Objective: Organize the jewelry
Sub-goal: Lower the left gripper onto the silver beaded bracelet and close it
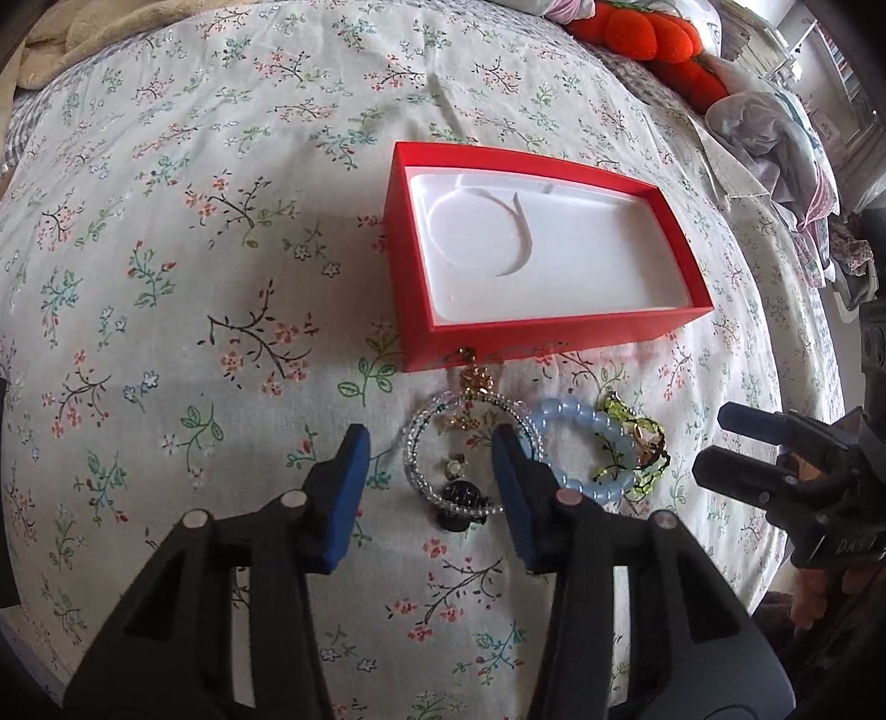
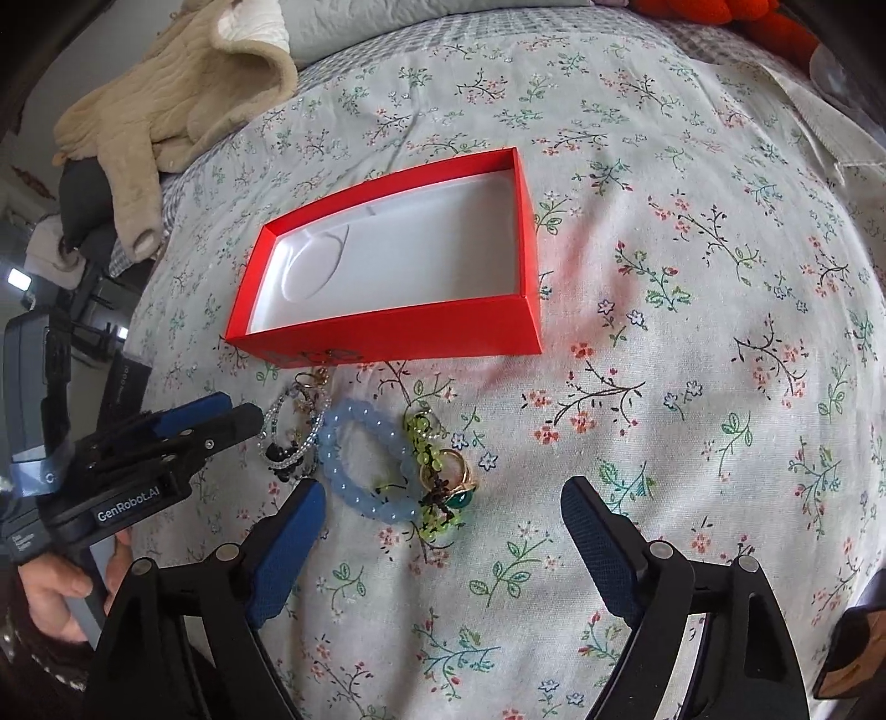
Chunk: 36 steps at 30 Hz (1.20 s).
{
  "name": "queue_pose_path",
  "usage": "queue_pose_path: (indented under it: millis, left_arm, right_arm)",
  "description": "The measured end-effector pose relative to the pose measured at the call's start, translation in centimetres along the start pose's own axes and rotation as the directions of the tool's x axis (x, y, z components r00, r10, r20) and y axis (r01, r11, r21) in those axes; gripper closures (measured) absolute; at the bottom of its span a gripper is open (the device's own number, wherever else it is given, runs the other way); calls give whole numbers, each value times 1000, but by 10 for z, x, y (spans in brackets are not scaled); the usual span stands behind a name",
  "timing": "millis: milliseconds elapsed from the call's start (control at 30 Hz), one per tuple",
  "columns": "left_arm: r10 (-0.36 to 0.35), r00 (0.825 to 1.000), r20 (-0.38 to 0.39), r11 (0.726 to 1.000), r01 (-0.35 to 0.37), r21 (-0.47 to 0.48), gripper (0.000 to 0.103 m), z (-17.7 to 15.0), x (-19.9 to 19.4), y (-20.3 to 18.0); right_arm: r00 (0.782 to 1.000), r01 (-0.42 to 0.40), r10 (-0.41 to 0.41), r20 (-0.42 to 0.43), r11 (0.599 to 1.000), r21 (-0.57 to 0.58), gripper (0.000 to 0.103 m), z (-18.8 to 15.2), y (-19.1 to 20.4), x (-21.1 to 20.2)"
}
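An open red box (image 1: 531,343) (image 2: 387,332) with a white liner lies on the floral sheet. In front of it sit a clear bead bracelet (image 1: 411,451) (image 2: 277,415) with gold charms, a pale blue bead bracelet (image 1: 576,412) (image 2: 387,509), a yellow-green bead piece (image 1: 637,482) (image 2: 421,426) and a gold ring (image 1: 648,440) (image 2: 459,482) with a green stone. My left gripper (image 1: 429,443) (image 2: 221,421) stands open over the clear bracelet, which lies between its fingers untouched by the pads. My right gripper (image 2: 443,493) (image 1: 736,443) is open wide just short of the ring and blue bracelet.
The bed's floral sheet (image 1: 221,277) spreads around the box. A beige garment (image 2: 166,99) lies at the far left, an orange plush (image 1: 648,33) and crumpled cloth (image 1: 775,127) at the far right. A hand (image 2: 55,598) holds the left gripper.
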<state>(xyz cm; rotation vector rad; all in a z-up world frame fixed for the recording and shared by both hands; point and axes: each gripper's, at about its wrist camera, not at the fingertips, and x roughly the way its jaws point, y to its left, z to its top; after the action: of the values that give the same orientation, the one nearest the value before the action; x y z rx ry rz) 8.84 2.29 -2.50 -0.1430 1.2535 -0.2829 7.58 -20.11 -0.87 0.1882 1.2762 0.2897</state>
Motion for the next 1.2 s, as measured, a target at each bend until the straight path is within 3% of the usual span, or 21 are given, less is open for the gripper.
queue_pose_path:
  millis: [200,533,767,1000,1200]
  left_arm:
    - [-19,1000,-13,999,20,38,74,9,11,-2]
    - [33,997,-72,998,-29,58,75,11,28,-8]
    - [30,995,-97,999,-28,29,76,6,22,-5]
    - [-2,986,-168,999,-6,-52,96,-4,28,7]
    - [-23,993,-117,999,17,-50,99,-4,9,4]
  right_arm:
    - [1000,1,-1,-16,1000,20,15,5,-8,7]
    - [999,-2,2,-33,1000,4,15,2,-3,11]
    - [1000,-5,5,-26,1000,0,15,0,-1,9]
    - [1000,-3,3,-26,1000,-6,15,-1,3,11]
    - [1000,4,-4,-13,1000,1,15,-1,2,9]
